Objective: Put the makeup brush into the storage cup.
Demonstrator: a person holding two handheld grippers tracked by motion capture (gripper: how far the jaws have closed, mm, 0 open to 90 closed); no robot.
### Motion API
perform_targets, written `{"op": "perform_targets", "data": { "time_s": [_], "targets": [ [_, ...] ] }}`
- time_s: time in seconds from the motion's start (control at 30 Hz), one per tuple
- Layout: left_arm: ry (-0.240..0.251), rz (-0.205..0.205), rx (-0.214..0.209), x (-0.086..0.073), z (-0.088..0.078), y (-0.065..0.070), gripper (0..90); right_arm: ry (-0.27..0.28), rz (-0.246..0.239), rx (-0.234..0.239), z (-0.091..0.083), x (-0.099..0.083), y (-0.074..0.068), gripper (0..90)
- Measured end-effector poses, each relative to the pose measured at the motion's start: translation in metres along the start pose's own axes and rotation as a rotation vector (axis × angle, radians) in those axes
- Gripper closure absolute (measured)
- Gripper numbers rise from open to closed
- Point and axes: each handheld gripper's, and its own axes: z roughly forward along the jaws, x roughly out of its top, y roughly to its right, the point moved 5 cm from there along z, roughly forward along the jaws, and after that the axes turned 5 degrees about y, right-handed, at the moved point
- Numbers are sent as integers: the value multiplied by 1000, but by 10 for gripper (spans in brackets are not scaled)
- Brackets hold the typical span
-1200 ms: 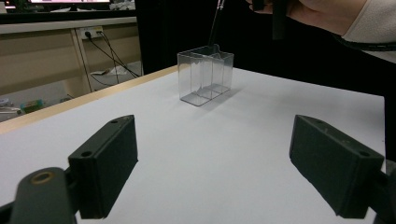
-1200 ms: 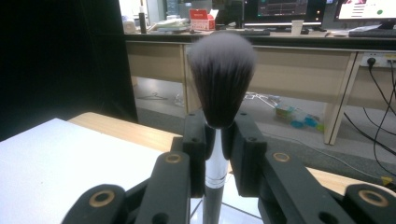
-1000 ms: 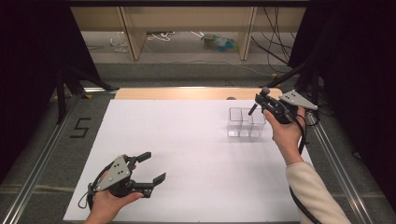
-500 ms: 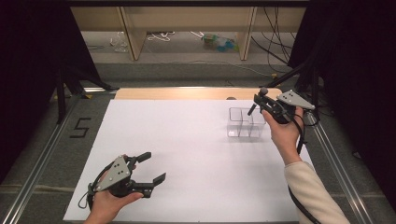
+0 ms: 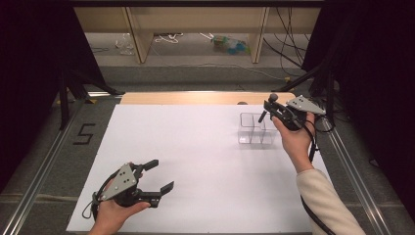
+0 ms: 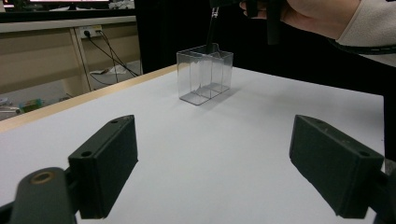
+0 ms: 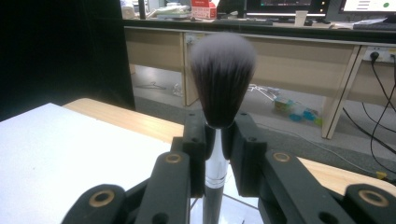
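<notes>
Nothing is moving since the earlier frame. Nearest, the left gripper is resting with jaws wide apart, empty, on the white table. Farther, the right gripper is clamping a makeup brush upright over the clear box, its handle reaching into it.

Lab/office recording bay, white bench on rails, black curtains, desks with monitors, loose floor cables
</notes>
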Motion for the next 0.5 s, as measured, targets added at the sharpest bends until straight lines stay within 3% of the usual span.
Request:
{"op": "perform_targets", "data": {
  "time_s": [0.1, 0.5],
  "targets": [
    [1, 1, 0, 0, 0, 0, 154, 12, -1, -1, 2, -1, 0, 784],
    [1, -3, 1, 1, 0, 1, 155, -25, -6, 1, 4, -7, 2, 784]
  ]
}}
